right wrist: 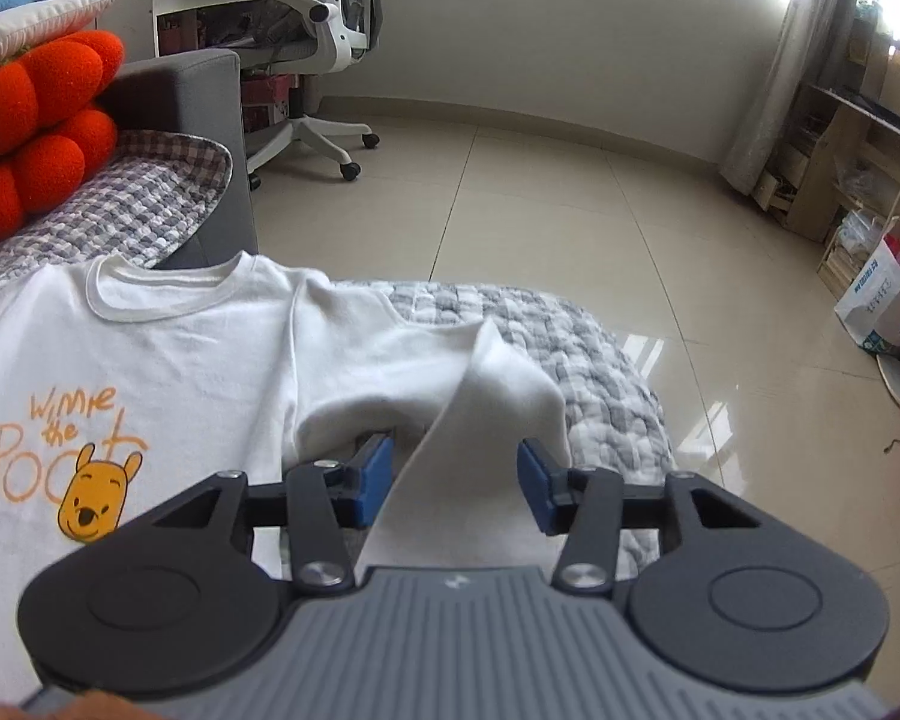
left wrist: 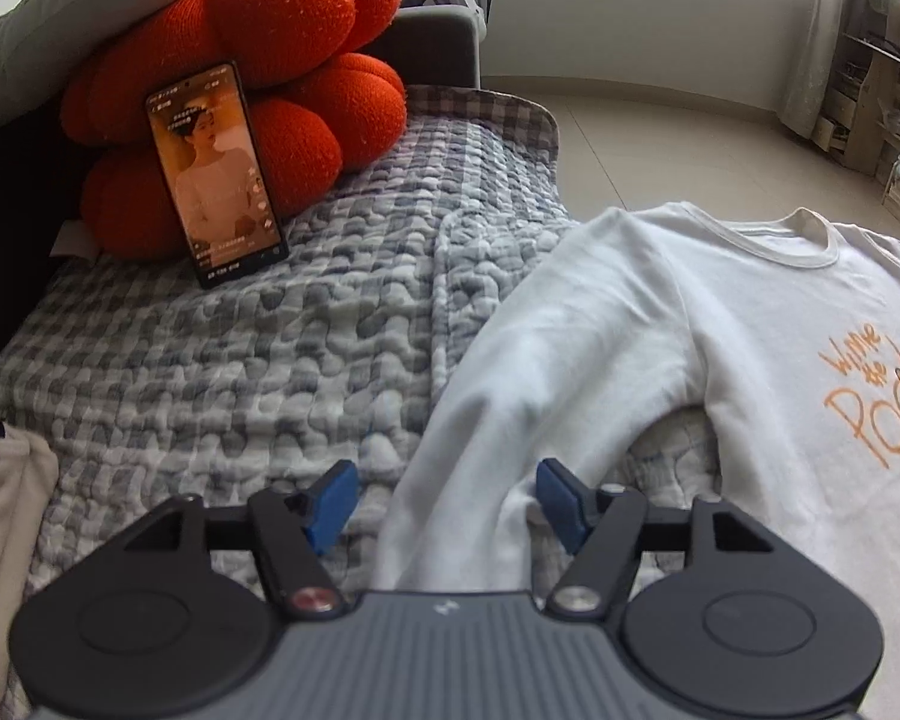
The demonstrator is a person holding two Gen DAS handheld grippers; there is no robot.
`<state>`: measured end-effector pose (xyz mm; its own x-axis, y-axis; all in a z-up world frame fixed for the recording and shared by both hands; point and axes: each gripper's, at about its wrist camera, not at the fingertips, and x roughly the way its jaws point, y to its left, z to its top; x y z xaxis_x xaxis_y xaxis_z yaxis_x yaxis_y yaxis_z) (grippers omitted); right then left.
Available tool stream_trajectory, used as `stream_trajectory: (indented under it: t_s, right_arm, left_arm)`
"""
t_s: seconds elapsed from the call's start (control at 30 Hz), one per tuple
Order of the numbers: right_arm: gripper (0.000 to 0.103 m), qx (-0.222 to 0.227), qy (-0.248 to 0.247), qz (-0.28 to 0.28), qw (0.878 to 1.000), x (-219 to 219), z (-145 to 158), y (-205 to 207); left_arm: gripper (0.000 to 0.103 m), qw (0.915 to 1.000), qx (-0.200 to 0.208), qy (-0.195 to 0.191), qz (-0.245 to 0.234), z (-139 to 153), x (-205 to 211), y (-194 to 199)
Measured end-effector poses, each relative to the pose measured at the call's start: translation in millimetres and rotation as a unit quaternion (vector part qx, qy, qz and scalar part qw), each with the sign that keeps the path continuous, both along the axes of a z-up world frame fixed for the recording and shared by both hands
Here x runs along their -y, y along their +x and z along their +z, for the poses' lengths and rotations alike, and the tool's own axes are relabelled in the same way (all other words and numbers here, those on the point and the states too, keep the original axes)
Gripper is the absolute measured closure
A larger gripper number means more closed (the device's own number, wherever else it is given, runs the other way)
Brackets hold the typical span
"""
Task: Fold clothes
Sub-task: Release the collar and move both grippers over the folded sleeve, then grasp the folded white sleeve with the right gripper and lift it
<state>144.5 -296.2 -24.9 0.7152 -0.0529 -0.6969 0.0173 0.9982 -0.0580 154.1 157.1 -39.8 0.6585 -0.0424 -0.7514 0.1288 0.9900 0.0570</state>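
Observation:
A white long-sleeve shirt (left wrist: 720, 324) with an orange Winnie the Pooh print lies face up on a grey checked quilt (left wrist: 240, 360). It also shows in the right wrist view (right wrist: 180, 348). My left gripper (left wrist: 447, 501) is open, its blue pads on either side of the shirt's left sleeve (left wrist: 480, 468), just above it. My right gripper (right wrist: 456, 483) is open, its pads on either side of the other sleeve (right wrist: 480, 420), which lies bent over the quilt's edge.
A phone (left wrist: 216, 174) with a lit screen leans on an orange knotted cushion (left wrist: 258, 72) at the back left. A beige garment (left wrist: 0, 516) lies at the left edge. Beyond the quilt are tiled floor (right wrist: 570, 210), an office chair (right wrist: 318, 42) and shelves (right wrist: 840, 168).

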Motion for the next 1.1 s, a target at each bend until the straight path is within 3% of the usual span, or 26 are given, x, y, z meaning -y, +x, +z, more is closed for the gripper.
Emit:
stream_trajectory:
  t_s: [0.1, 0.4, 0.47, 0.53, 0.57, 0.6, 0.67, 0.8, 0.87, 0.9, 0.93, 1.0, 1.07, 1.1]
  right_arm:
    - [0.053, -0.004, 0.009, -0.001, 1.0, 0.9, -4.8, -10.8]
    - [0.053, -0.013, 0.032, -0.004, 0.999, 2.2, -17.5, -42.8]
    - [0.074, -0.01, 0.023, -0.002, 1.0, 1.0, -18.5, -49.1]
    - [0.092, -0.004, 0.004, 0.001, 1.0, -0.6, -19.2, -54.2]
    - [0.1, -0.001, -0.004, -0.002, 1.0, 0.3, -17.6, -55.9]
    - [0.102, 0.002, -0.012, -0.007, 1.0, 1.6, -15.6, -57.3]
    - [0.103, 0.011, -0.035, -0.02, 0.999, 5.0, -10.6, -60.3]
    - [0.103, 0.031, -0.049, -0.048, 0.997, 27.1, 2.8, -65.2]
    - [0.099, 0.037, -0.026, -0.041, 0.998, 37.6, 8.5, -71.9]
    - [0.097, 0.038, -0.017, -0.029, 0.999, 38.8, 10.0, -76.9]
    - [0.09, 0.038, -0.008, -0.016, 0.999, 39.3, 11.2, -82.0]
    - [0.082, 0.038, 0.001, 0.013, 0.999, 36.9, 12.2, -92.8]
    - [0.06, 0.041, -0.004, 0.045, 0.998, 27.3, 11.0, -105.3]
    - [0.059, 0.042, -0.004, 0.06, 0.997, 24.3, 10.3, -110.8]
  left_arm:
    - [0.035, 0.9997, -0.013, -0.019, 0.009, -2.5, -7.4, -11.3]
    - [0.036, 0.9992, -0.018, -0.029, 0.022, -6.7, -12.6, -46.0]
    - [0.044, 0.9988, -0.014, -0.038, 0.028, -6.6, -13.9, -52.1]
    - [0.077, 0.9984, -0.013, -0.05, 0.023, -5.4, -12.6, -56.3]
    - [0.083, 0.9989, -0.008, -0.037, 0.025, -2.7, -10.1, -58.2]
    - [0.093, 0.9993, -0.002, -0.023, 0.029, 0.3, -7.3, -60.1]
    - [0.095, 0.9993, 0.007, 0.0, 0.037, 7.6, -5.5, -62.0]
    - [0.093, 0.9969, 0.02, 0.039, 0.065, 19.0, -10.1, -58.5]
    - [0.084, 0.9963, 0.022, 0.044, 0.07, 25.1, -11.9, -56.4]
    - [0.068, 0.9966, 0.023, 0.041, 0.068, 28.9, -10.8, -56.8]
    - [0.053, 0.997, 0.029, 0.034, 0.063, 33.4, -8.3, -58.4]
    - [0.05, 0.9975, 0.042, 0.023, 0.052, 42.0, -0.6, -61.2]
    - [0.048, 0.9981, 0.046, 0.011, 0.04, 49.5, 12.7, -62.5]
    - [0.046, 0.9984, 0.047, 0.003, 0.033, 52.4, 19.0, -62.4]
